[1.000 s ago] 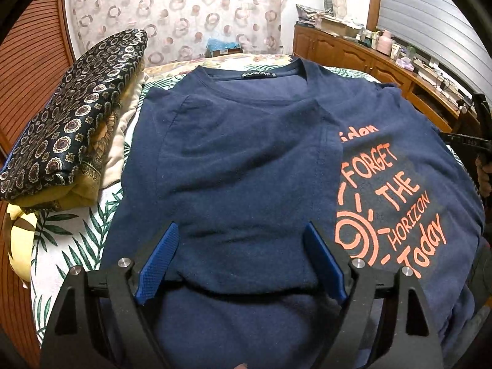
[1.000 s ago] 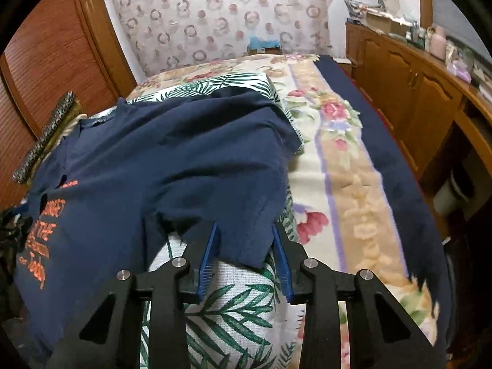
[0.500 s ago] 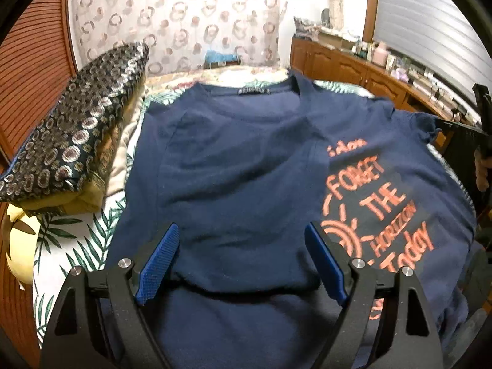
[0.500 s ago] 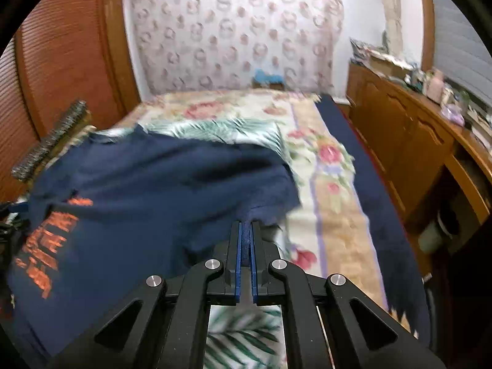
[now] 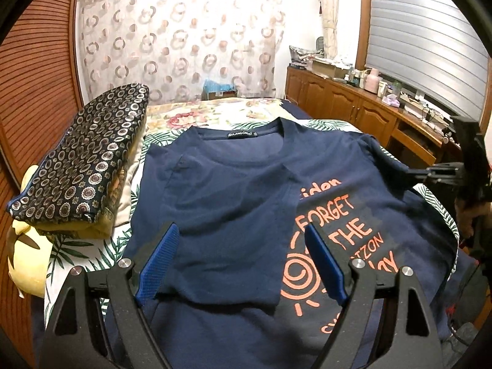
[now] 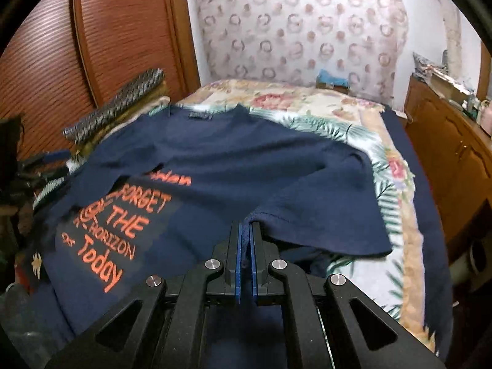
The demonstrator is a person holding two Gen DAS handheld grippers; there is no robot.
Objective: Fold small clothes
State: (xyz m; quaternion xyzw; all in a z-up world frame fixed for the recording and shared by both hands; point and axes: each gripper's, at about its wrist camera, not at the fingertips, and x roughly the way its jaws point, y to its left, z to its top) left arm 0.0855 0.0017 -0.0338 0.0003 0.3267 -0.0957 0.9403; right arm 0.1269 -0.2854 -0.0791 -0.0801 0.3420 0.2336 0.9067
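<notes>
On the bed point(image 5: 196, 117), our right hand-held gripper point(image 6: 245, 230) pinches the navy T-shirt's point(image 5: 233, 190) sleeve for folding inward. Our left hand-held gripper point(image 5: 243, 264) hangs wide and empty above the folded side.

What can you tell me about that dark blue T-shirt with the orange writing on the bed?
The T-shirt is navy, soft knit by its look, with a round collar bearing a small label and an orange sun-and-words print. It lies face up on the leaf-patterned bedspread. One side is already folded inward over the chest, covering part of the print. The right gripper is shut on the opposite sleeve's hem, lifting it off the bed. The left gripper hangs open above the folded part, not gripping.
</notes>
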